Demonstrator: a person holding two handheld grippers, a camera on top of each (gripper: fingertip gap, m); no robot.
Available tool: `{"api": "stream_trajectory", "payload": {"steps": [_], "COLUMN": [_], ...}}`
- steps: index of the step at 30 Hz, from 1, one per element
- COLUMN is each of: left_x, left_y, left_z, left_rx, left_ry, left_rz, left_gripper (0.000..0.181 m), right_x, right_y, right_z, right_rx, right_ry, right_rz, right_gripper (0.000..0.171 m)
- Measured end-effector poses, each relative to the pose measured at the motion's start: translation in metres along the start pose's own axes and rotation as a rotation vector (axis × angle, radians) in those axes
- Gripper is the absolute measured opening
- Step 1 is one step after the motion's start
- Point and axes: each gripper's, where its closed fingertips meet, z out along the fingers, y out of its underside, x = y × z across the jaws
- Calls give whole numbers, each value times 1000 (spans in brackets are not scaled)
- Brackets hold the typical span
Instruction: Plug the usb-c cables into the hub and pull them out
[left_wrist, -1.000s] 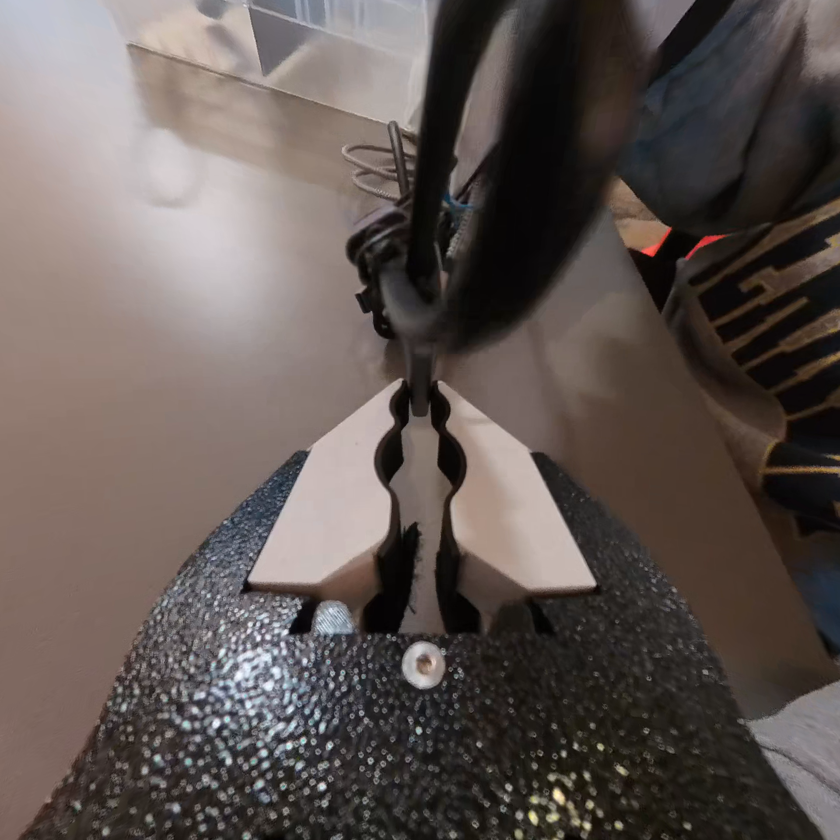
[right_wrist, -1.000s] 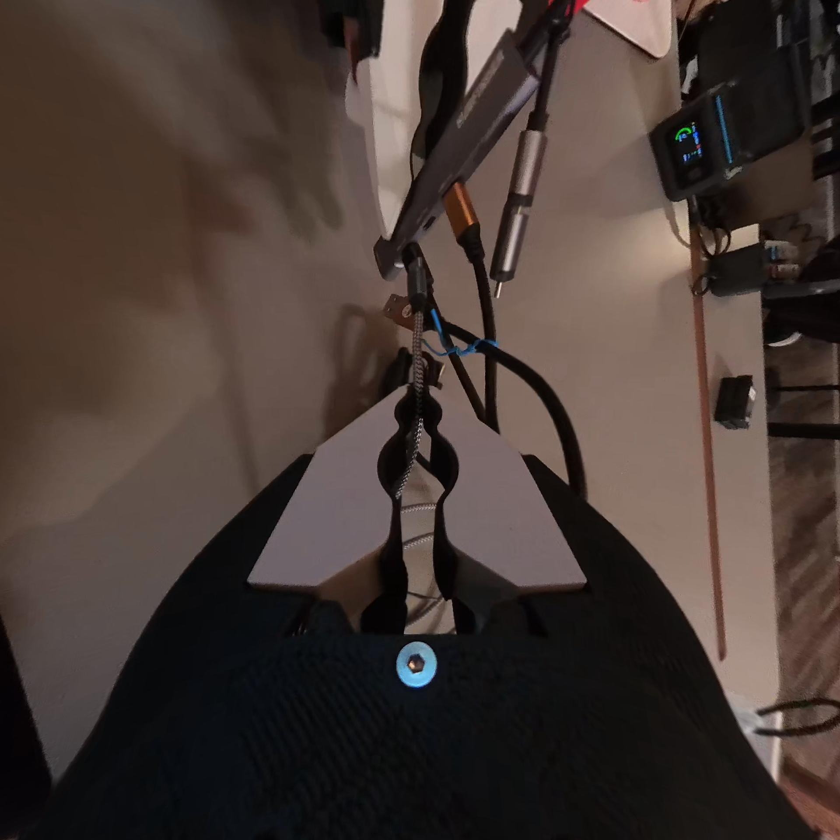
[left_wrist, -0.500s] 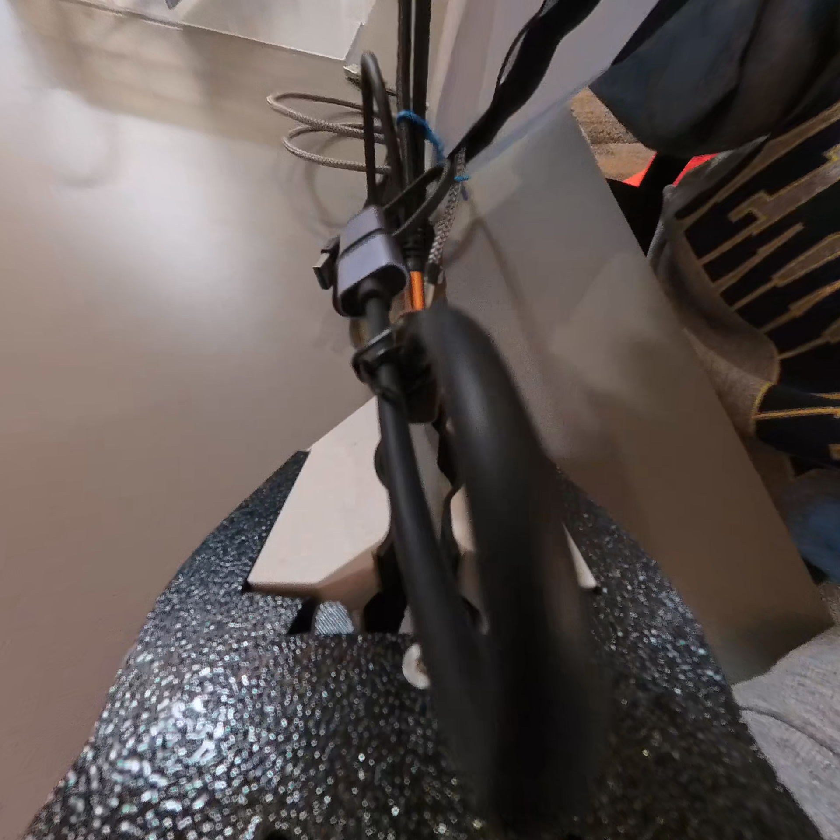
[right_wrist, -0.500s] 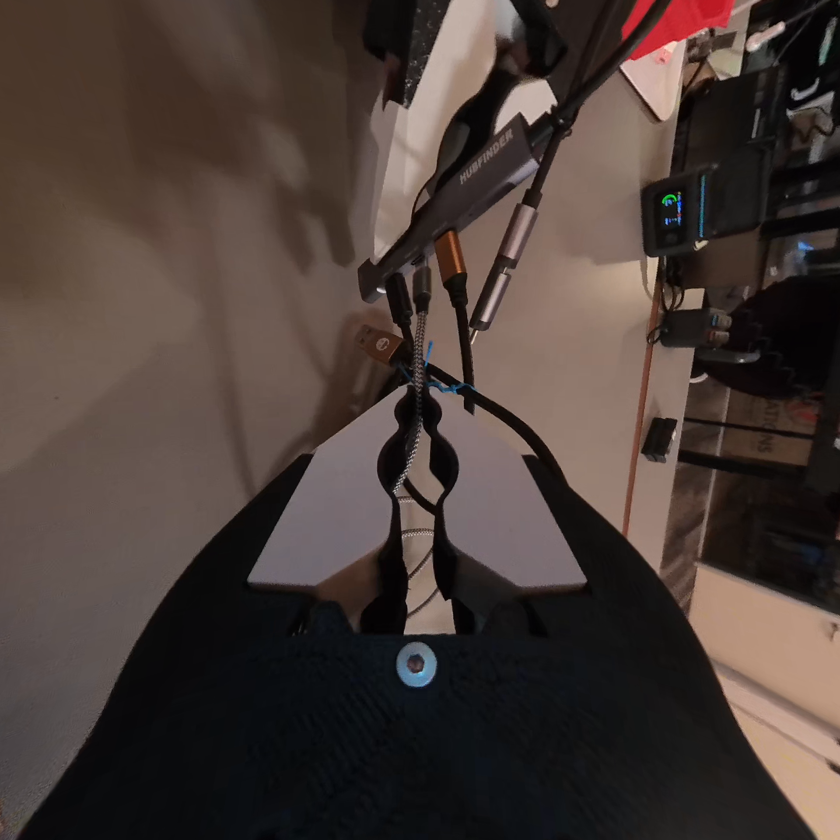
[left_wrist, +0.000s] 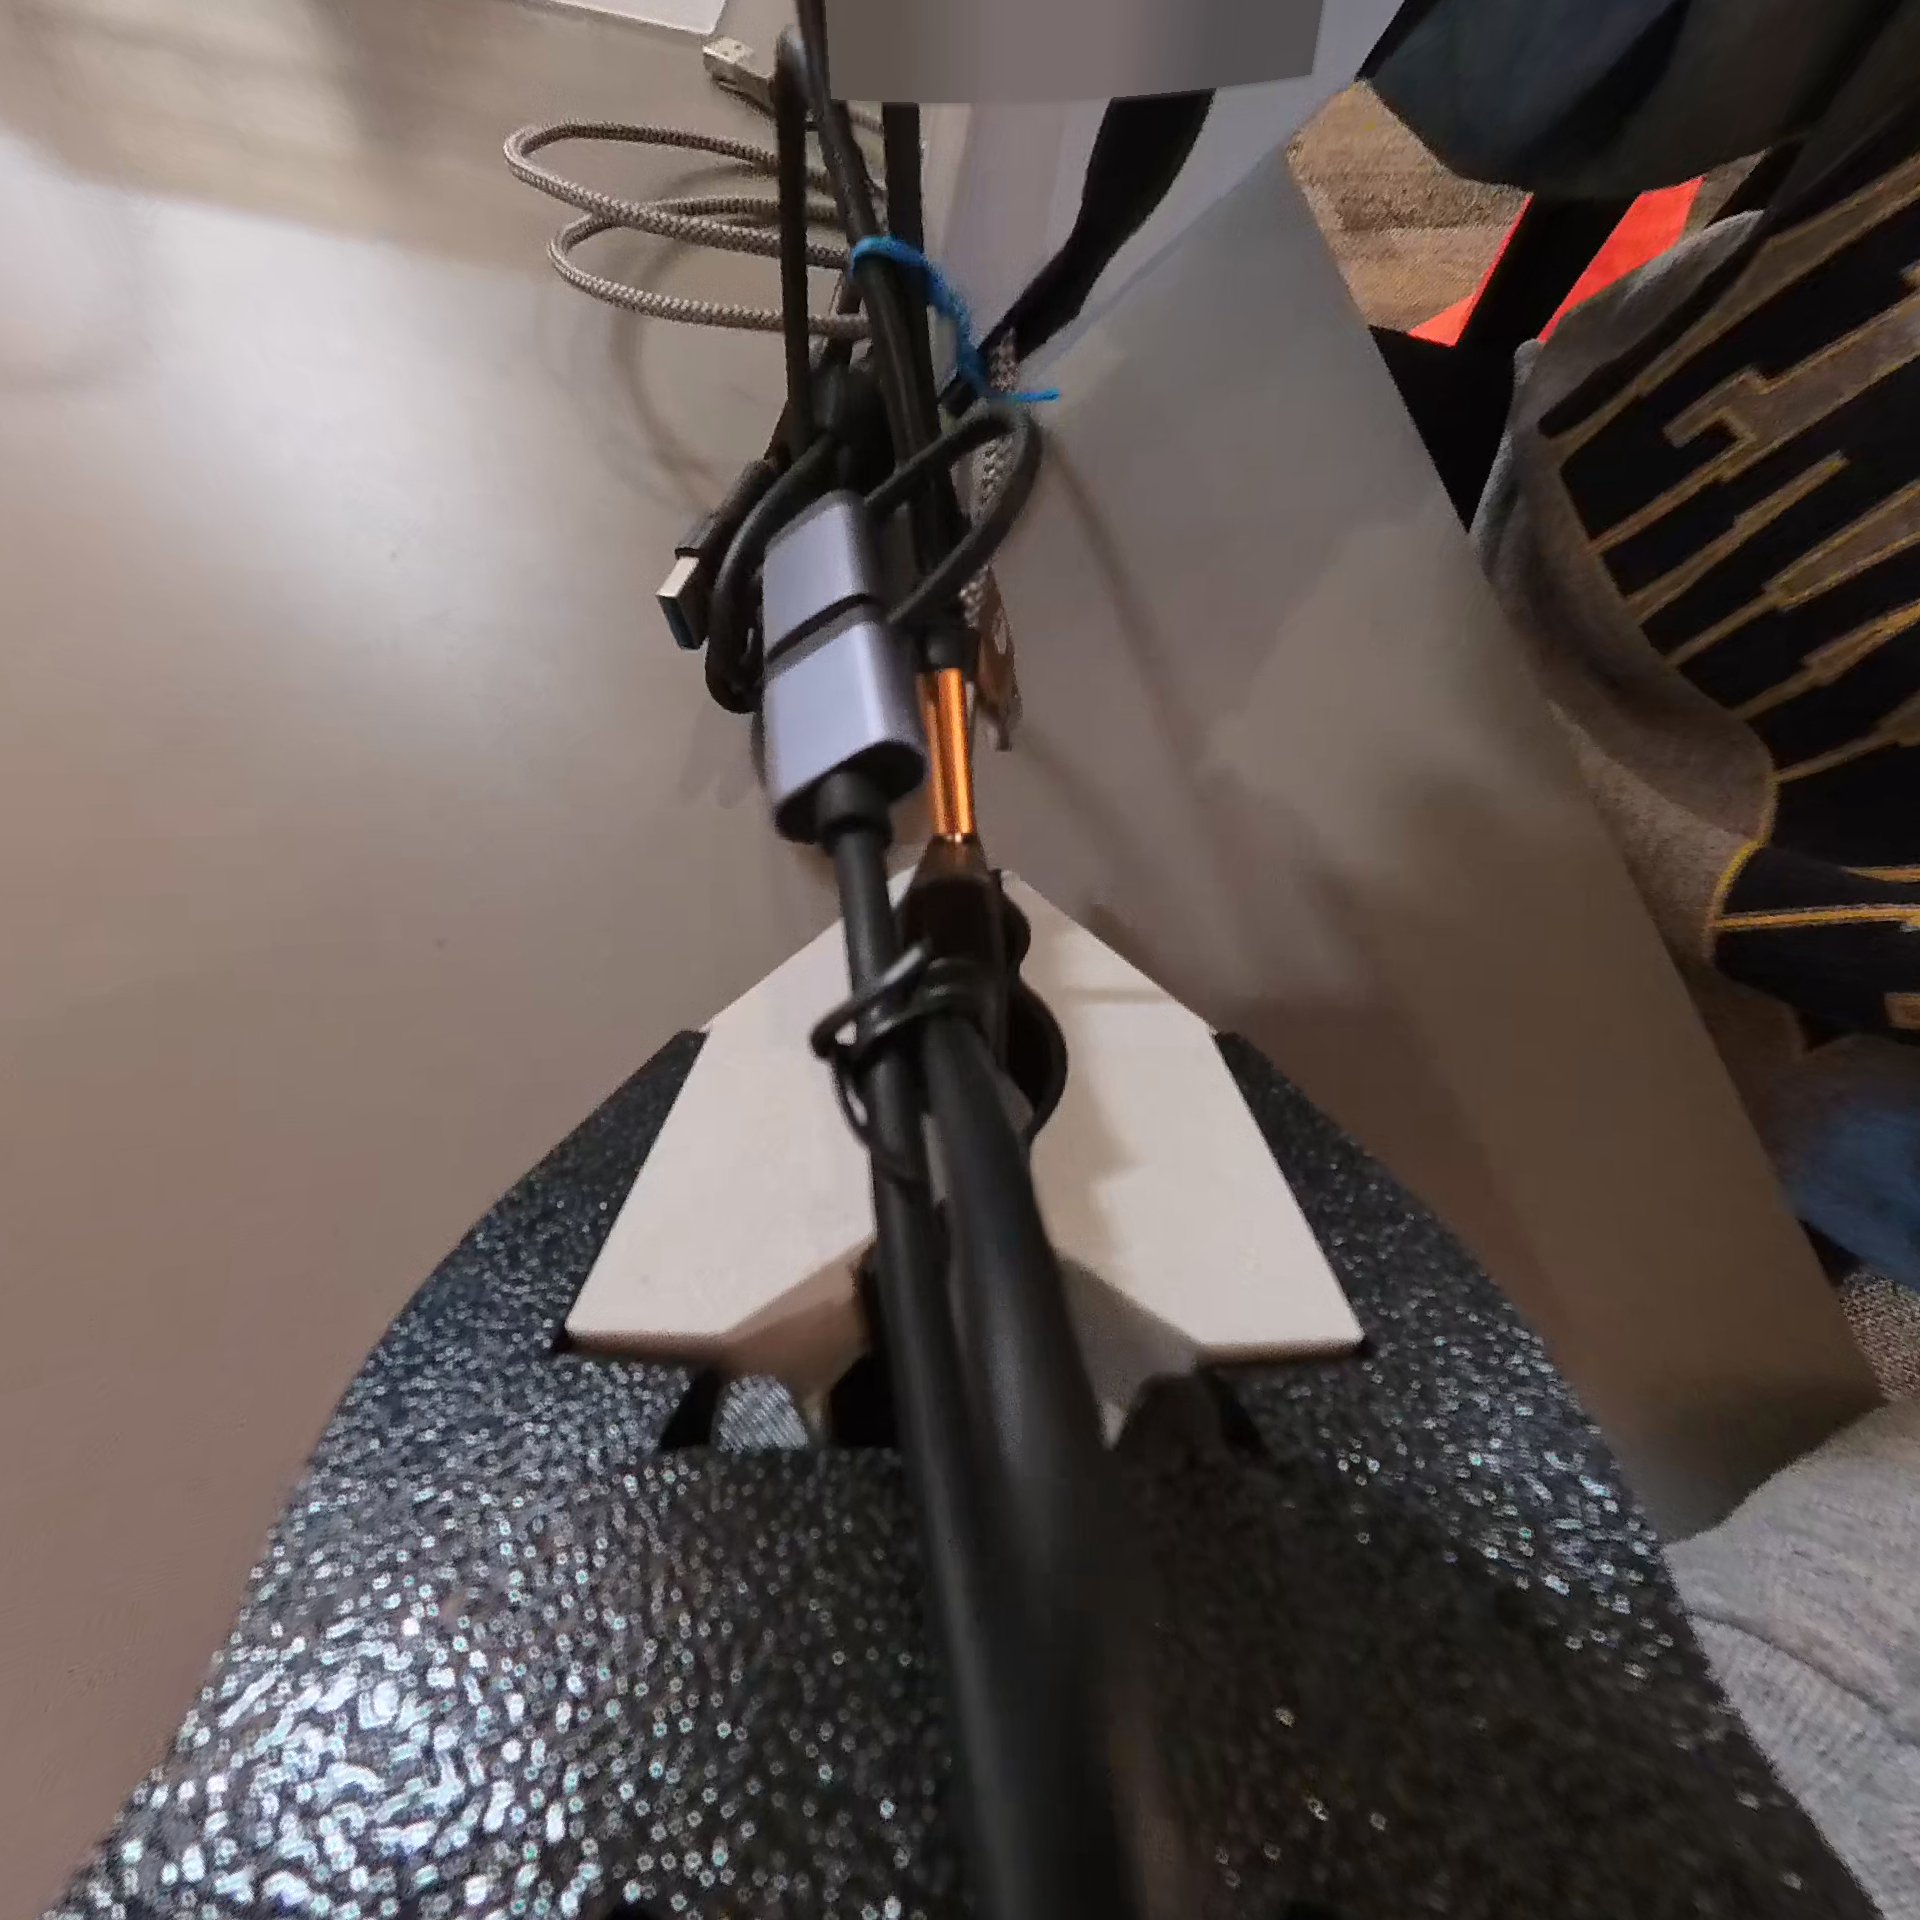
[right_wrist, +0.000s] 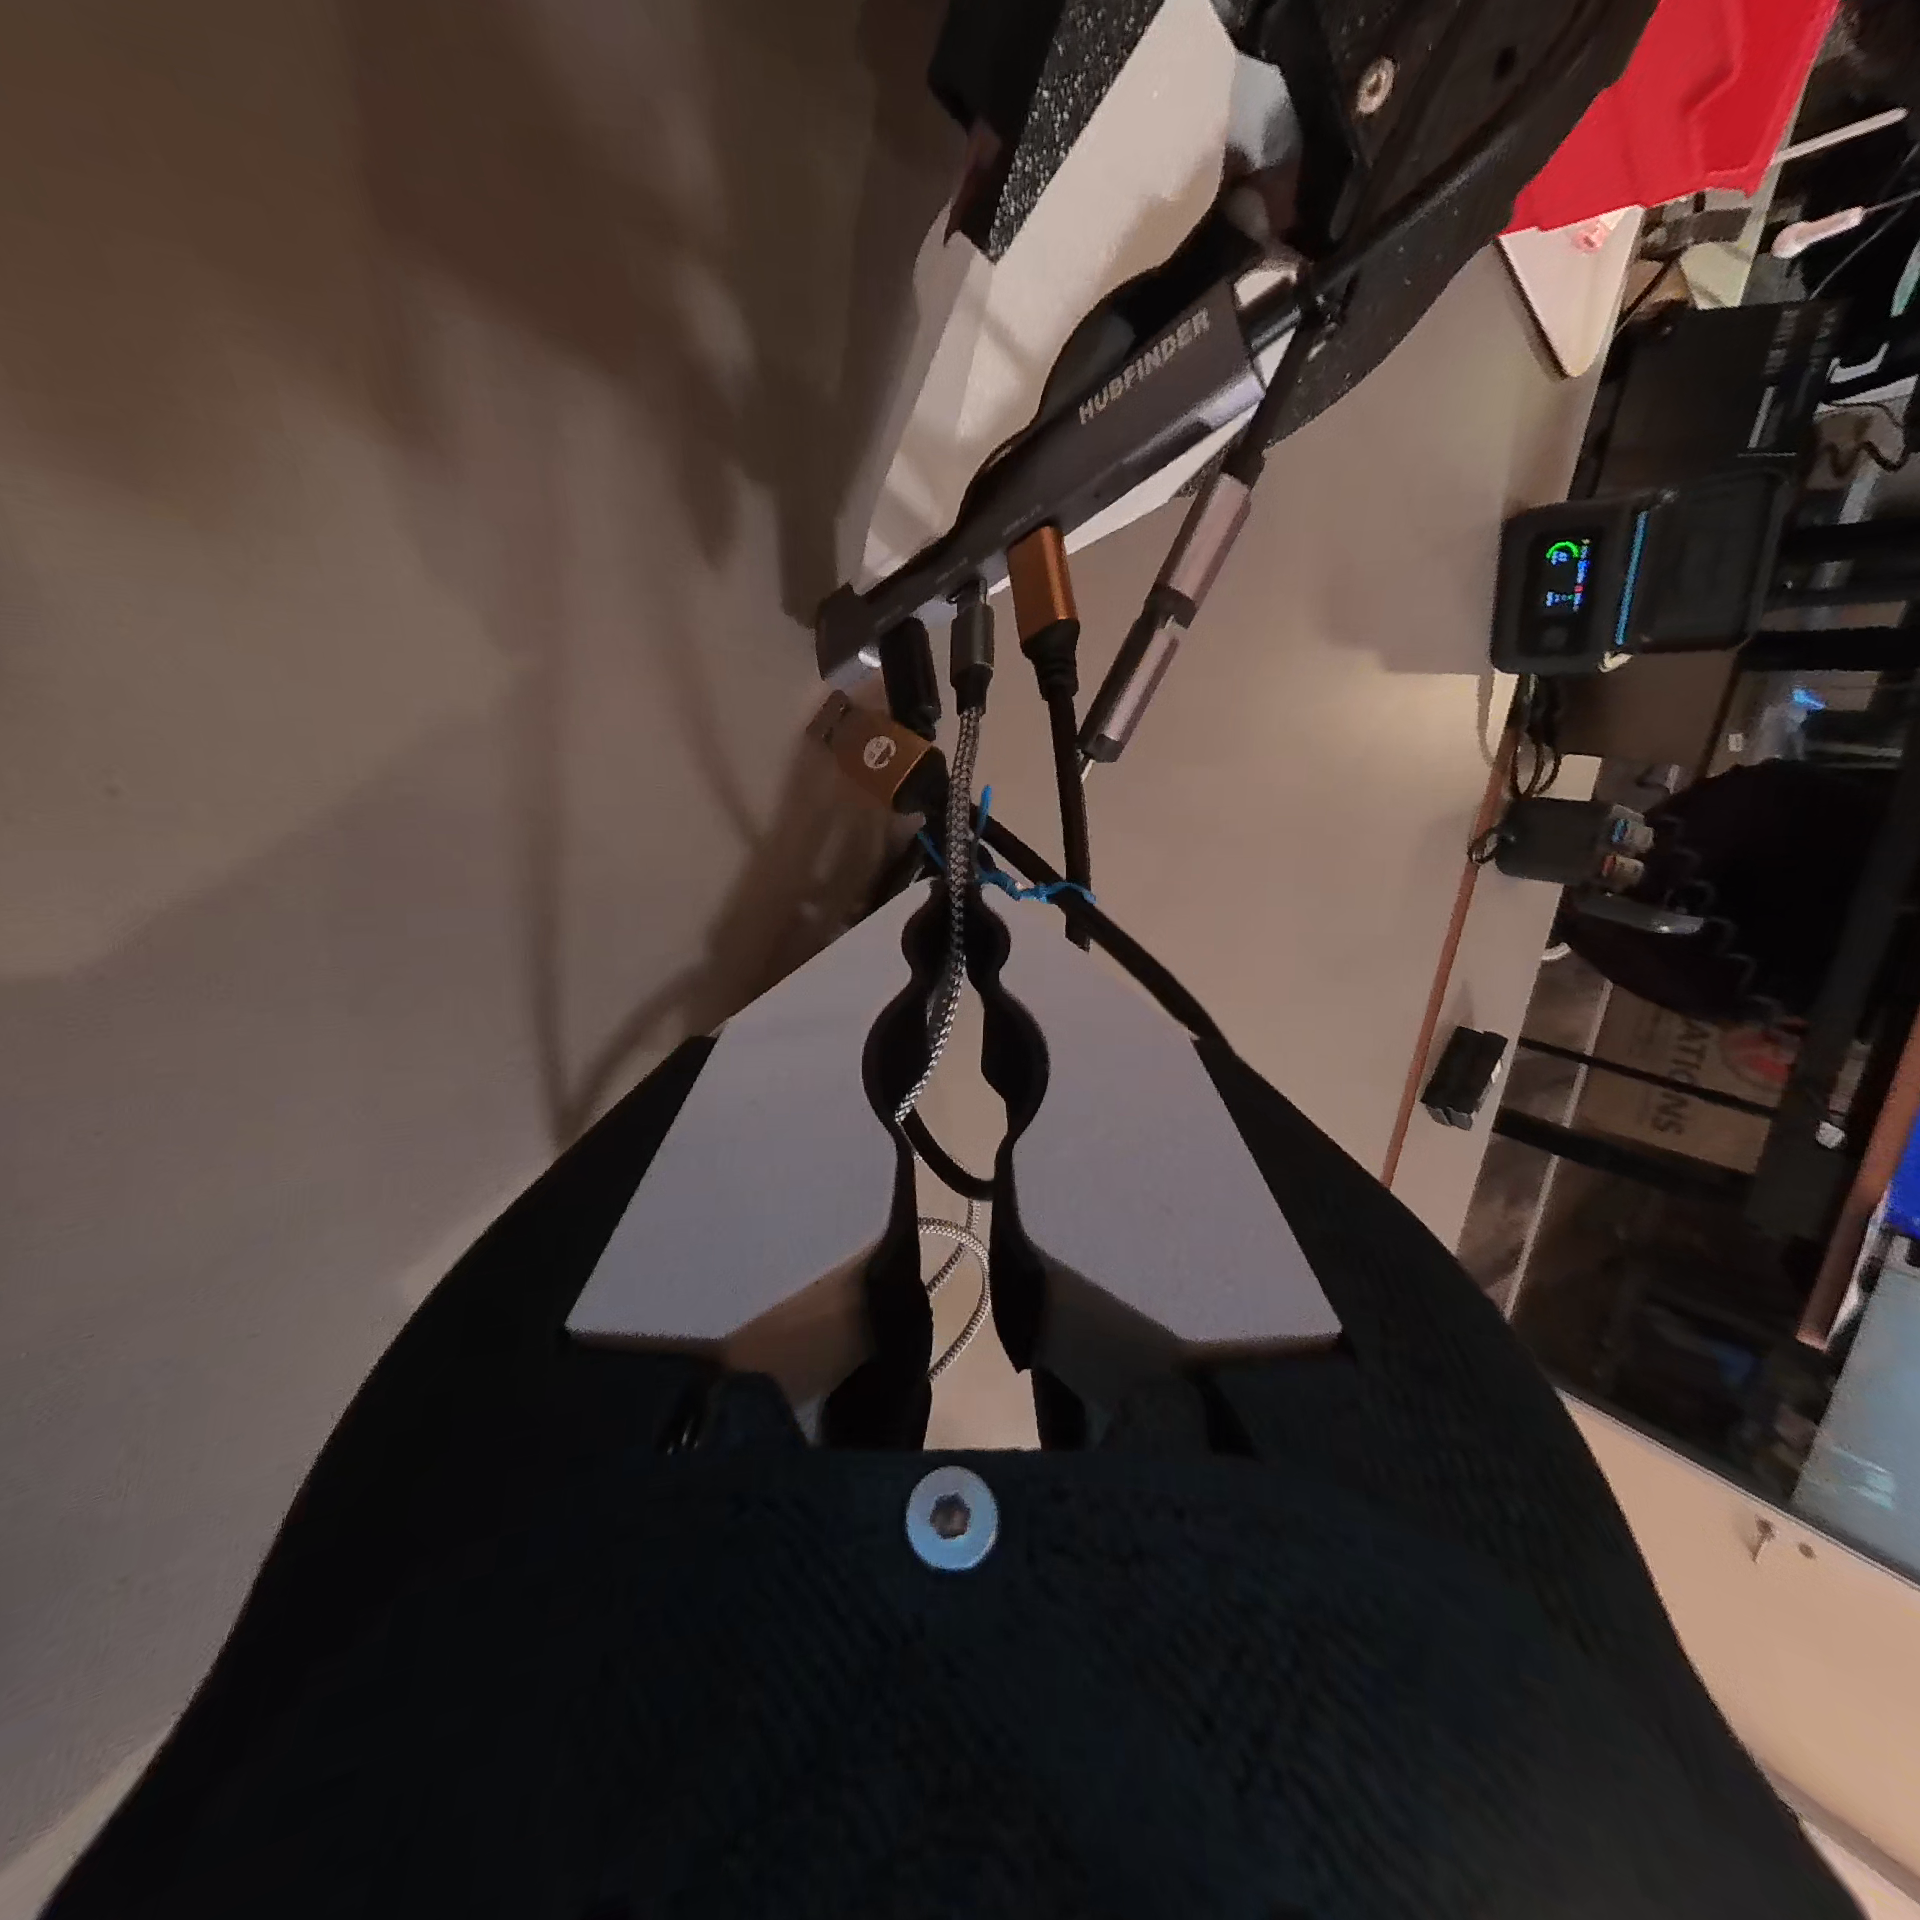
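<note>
Since half a second ago the dark grey slim metal hub (right_wrist: 1101, 447) has drifted toward the upper right of the right wrist view, its white lettering sharper. It hangs tilted, pinched at its far end by the left gripper (right_wrist: 1273, 223). Three plugs sit in its lower edge, among them an orange metal connector (right_wrist: 1039, 582). Right gripper (right_wrist: 958, 914), pointing up at the centre, has its fingers close around the braided grey cable (right_wrist: 961, 821); whether they pinch it I cannot tell.
</note>
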Motion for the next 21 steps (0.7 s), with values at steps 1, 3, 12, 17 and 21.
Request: {"api": "stream_trajectory", "payload": {"steps": [1,3,12,17,21], "left_x": [0,1,3,3,2], "left_y": [0,0,-1,-1,-1], "left_z": [0,0,1,2,2], "left_rx": [-4,-9,-41,-48,-50], "left_ry": [-1,4,-8,-10,-17], "left_rz": [-1,-8,-11,-20,-21], "left_gripper": [9,8,8,8,8], "right_x": [0,-1,-1,0,-1], "right_y": [-1,-2,0,-1,-4], "right_z": [0,-1,1,3,6], "right_rx": [7,14,-4,4,48], "right_ry": [-2,-19,-48,-42,-43], "right_rz": [-7,-12,-26,2,31], "right_gripper": [1,1,1,1,1]}}
